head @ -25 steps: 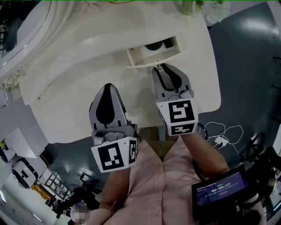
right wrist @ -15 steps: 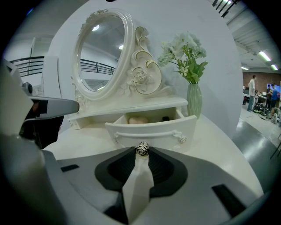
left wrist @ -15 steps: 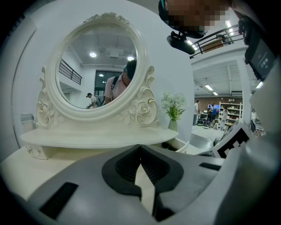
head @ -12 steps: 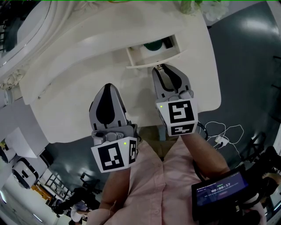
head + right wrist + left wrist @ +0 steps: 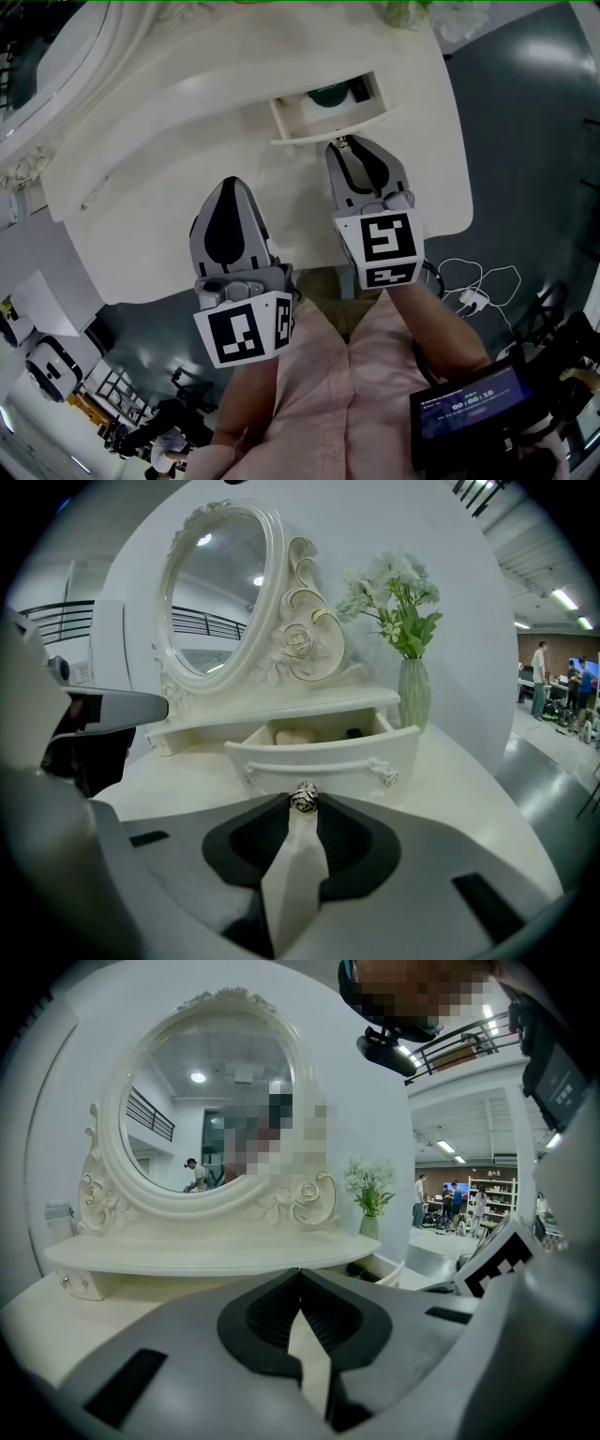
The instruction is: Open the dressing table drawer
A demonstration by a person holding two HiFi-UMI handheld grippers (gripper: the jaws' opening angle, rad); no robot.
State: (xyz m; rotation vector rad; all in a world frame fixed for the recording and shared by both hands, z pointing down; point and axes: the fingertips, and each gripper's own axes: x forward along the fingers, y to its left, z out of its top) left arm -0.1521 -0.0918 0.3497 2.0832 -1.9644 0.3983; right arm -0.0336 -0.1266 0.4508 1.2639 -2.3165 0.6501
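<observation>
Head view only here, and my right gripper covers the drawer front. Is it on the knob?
Observer: Yes. In the right gripper view, the right gripper pinches the knob at its tips.
Operator: Anything pale inside the drawer? I only see something dark.
Observer: A pale rounded thing lies in the drawer, near its left side in that view.
Operator: And the left gripper?
Observer: The left gripper has its jaws together, with nothing between them.

Drawer (image 5: 323, 752) before mirror (image 5: 211, 592) — vase (image 5: 412, 694) at right.
</observation>
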